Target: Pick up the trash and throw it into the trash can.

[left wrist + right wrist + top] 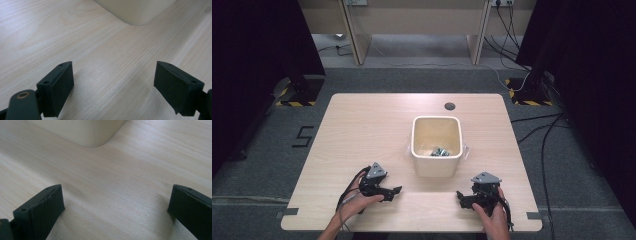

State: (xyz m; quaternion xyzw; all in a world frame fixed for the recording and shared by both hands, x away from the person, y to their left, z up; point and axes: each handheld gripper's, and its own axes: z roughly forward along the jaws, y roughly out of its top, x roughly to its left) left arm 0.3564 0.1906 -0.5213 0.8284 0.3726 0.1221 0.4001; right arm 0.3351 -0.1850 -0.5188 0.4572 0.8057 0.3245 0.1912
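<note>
A cream square bin (436,145) stands in the middle of the light wooden table (362,125), with small dark and shiny items (440,151) at its bottom. My left gripper (396,192) rests low near the table's front edge, left of the bin, jaws wide apart over bare wood (113,85). My right gripper (460,198) sits at the front right, also open, nothing between its jaws (116,212). A rounded lower corner of the bin (136,11) shows ahead in the left gripper view, and the bin's corner (82,132) in the right gripper view.
A small dark round hole (450,106) lies in the table behind the bin. Something clear and thin (466,151) pokes out at the bin's sides. Grey carpet, cables (542,130) and black stands with hazard-striped feet (294,92) surround the table.
</note>
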